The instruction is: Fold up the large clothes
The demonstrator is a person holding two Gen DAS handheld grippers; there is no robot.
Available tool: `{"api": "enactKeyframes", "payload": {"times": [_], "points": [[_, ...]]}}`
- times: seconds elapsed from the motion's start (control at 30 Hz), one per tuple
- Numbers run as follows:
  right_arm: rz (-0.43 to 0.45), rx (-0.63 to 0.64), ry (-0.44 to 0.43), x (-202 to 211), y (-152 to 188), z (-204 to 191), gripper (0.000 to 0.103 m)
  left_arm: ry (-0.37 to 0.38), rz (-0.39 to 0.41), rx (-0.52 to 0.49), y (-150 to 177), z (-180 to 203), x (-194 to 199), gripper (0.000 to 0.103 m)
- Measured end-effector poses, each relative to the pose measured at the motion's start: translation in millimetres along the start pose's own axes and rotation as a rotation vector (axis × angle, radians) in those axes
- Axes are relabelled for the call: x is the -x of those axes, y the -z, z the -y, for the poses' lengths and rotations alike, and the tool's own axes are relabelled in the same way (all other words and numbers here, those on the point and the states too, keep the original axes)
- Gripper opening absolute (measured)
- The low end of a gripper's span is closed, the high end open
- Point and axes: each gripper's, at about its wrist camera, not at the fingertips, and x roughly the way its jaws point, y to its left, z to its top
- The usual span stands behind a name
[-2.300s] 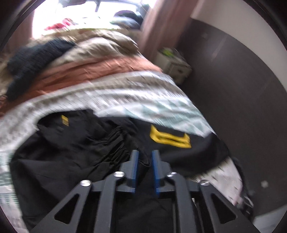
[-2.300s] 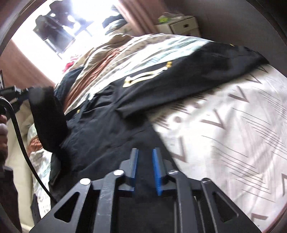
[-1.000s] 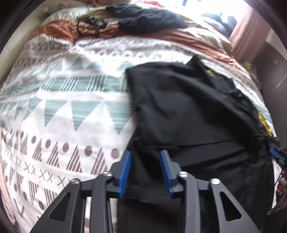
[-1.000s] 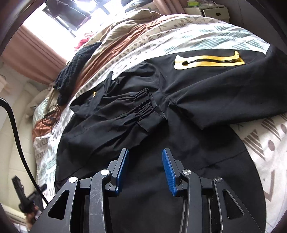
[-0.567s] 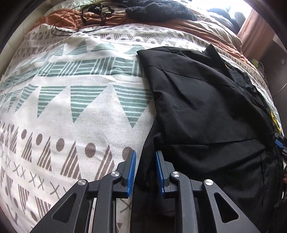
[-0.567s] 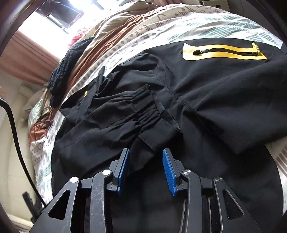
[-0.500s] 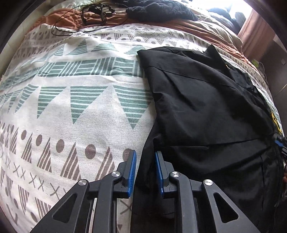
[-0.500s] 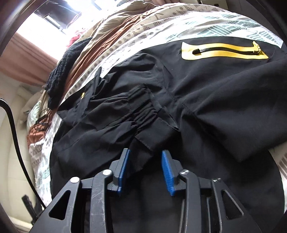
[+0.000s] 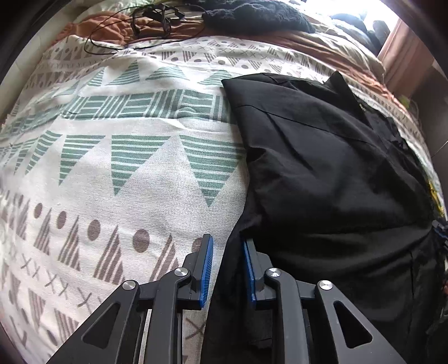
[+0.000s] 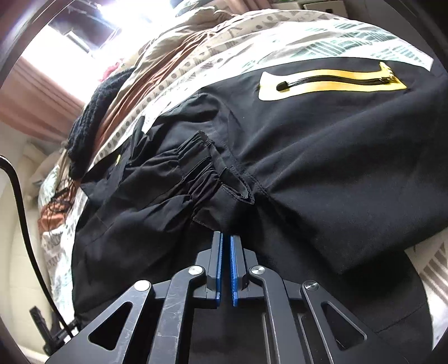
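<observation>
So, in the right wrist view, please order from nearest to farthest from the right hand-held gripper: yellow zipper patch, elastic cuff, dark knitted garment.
From the right hand-held gripper:
1. Elastic cuff, just ahead.
2. Yellow zipper patch, ahead right.
3. Dark knitted garment, far left.

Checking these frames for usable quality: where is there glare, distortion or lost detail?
Left wrist: sharp, fisheye-bent quilt, window blown out top right, jacket folds dim. Right wrist: window glare washes the top left, yellow zipper patch crisp, jacket seams readable.

Patterned bedspread point(image 9: 117, 156) fills the view, tangled black cable point(image 9: 145, 25) at 11 o'clock, dark knit point(image 9: 252, 14) at 12, curtain point(image 10: 33, 95) at 9.
</observation>
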Motion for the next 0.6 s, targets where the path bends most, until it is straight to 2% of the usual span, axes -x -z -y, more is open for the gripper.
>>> {"api": "enactKeyframes", "payload": {"times": [0.03, 0.07, 0.1, 0.13, 0.17, 0.2, 0.3, 0.53, 0.6], "points": [[-0.013, -0.005, 0.000, 1.5, -1.5, 0.7, 0.014, -0.005, -0.004, 0.001, 0.1, 1.0, 2.2, 0.024], [-0.021, -0.014, 0.011, 6.9, -2.3, 1.7, 0.025, 0.003, -0.007, 0.001, 1.1, 1.9, 5.5, 0.024], [-0.008, -0.014, 0.009, 15.9, -1.4, 3.3, 0.042, 0.017, -0.005, 0.000, 2.4, 3.0, 9.3, 0.025], [0.019, -0.005, 0.001, 27.5, 1.2, 5.0, 0.049, 0.029, -0.001, 0.001, 3.7, 4.2, 13.2, 0.027], [0.058, 0.018, -0.007, 43.2, 5.1, 7.0, 0.057, 0.036, 0.006, 0.003, 4.9, 5.0, 17.6, 0.033], [0.076, 0.031, -0.005, 51.8, 8.0, 9.0, 0.058, 0.038, 0.016, 0.007, 5.8, 5.9, 22.4, 0.043], [0.100, 0.042, 0.024, 78.2, 16.2, 27.6, 0.058, 0.055, 0.056, 0.018, 7.7, 9.2, 38.7, 0.058], [0.166, -0.085, 0.088, 129.8, 21.8, 101.2, 0.058, 0.092, 0.087, -0.002, 11.2, 29.7, 64.6, 0.061], [0.191, -0.122, 0.105, 144.3, 22.6, 123.5, 0.058, 0.096, 0.092, -0.020, 13.0, 40.2, 68.6, 0.067]]}}
